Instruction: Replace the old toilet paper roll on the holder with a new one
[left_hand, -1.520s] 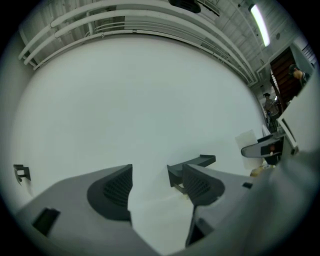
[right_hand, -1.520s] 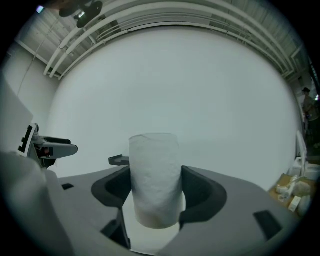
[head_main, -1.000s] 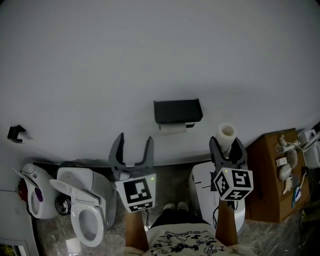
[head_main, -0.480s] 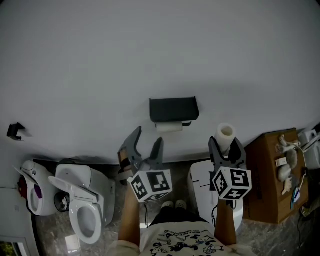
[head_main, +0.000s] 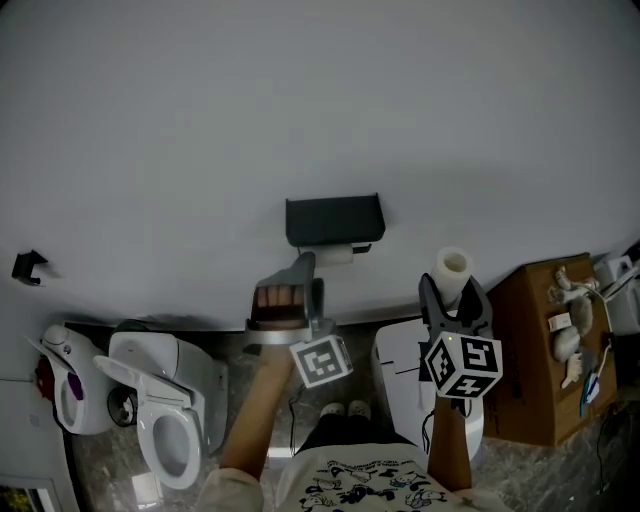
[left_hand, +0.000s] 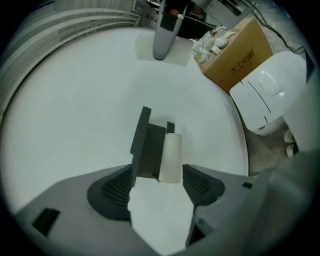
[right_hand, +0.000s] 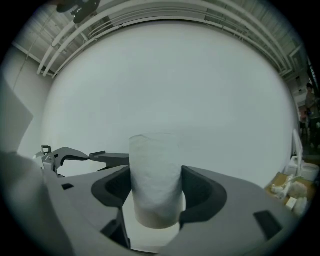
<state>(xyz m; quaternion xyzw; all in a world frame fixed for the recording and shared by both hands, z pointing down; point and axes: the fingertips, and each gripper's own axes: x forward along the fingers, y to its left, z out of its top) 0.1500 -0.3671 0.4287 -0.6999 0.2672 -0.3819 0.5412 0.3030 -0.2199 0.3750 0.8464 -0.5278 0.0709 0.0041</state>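
A black wall holder (head_main: 334, 219) carries the thin old roll (head_main: 336, 255) under its shelf. Turned on its side, my left gripper (head_main: 303, 282) sits just below the holder, open, with nothing between its fingers. In the left gripper view the old roll (left_hand: 170, 157) and the holder (left_hand: 148, 144) stand just beyond the jaw tips of the left gripper (left_hand: 159, 186). My right gripper (head_main: 455, 296) is shut on the new white roll (head_main: 452, 271), held upright to the right of the holder. That new roll (right_hand: 155, 180) fills the gap in the right gripper (right_hand: 156, 192).
A white toilet (head_main: 165, 420) stands at lower left, with a black wall hook (head_main: 28, 266) above it. A white bin-like unit (head_main: 398, 368) sits below the right gripper. A cardboard box (head_main: 540, 350) with small items on top is at the right; the box (left_hand: 239, 49) also shows in the left gripper view.
My left gripper has risen and moved right toward the holder, rolling onto its side. The right gripper with the new roll has stayed put.
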